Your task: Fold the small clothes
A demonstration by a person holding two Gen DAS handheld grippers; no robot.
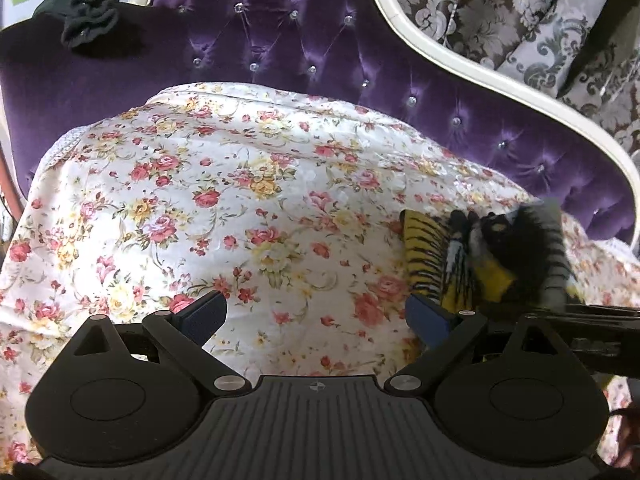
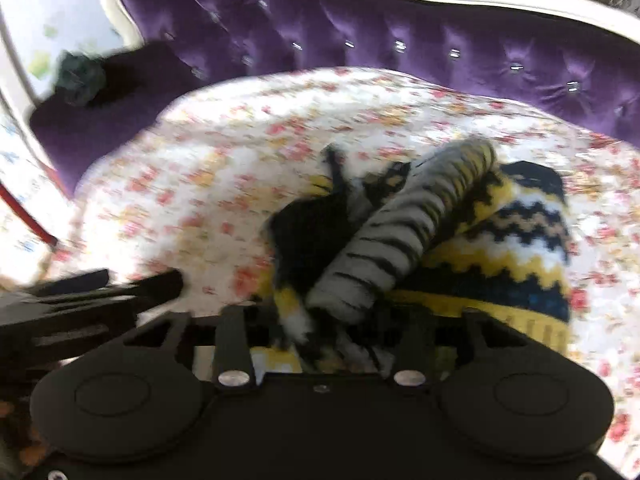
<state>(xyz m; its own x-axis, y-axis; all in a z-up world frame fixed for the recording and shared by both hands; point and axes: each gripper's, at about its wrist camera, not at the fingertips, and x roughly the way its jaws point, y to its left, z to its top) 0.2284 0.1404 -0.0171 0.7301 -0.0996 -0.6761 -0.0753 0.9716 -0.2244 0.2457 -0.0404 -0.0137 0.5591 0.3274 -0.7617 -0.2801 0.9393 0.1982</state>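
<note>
Left claw (image 1: 316, 312) wide open, empty. Right claw (image 2: 324, 320) buried in socks (image 2: 400, 240); grip unclear. Likely pairing step; next, lay flat.

Knitted socks (image 2: 400, 240): yellow, black, white, grey zigzag stripes; bunched heap on floral sheet (image 1: 200, 200), blurred.

Bright, even daylight. The left wrist view is sharp, but fisheye bends the purple tufted velvet headboard (image 1: 280, 40). The right wrist view is motion-smeared, with the white floral bedspread (image 2: 240, 152) washed out.
</note>
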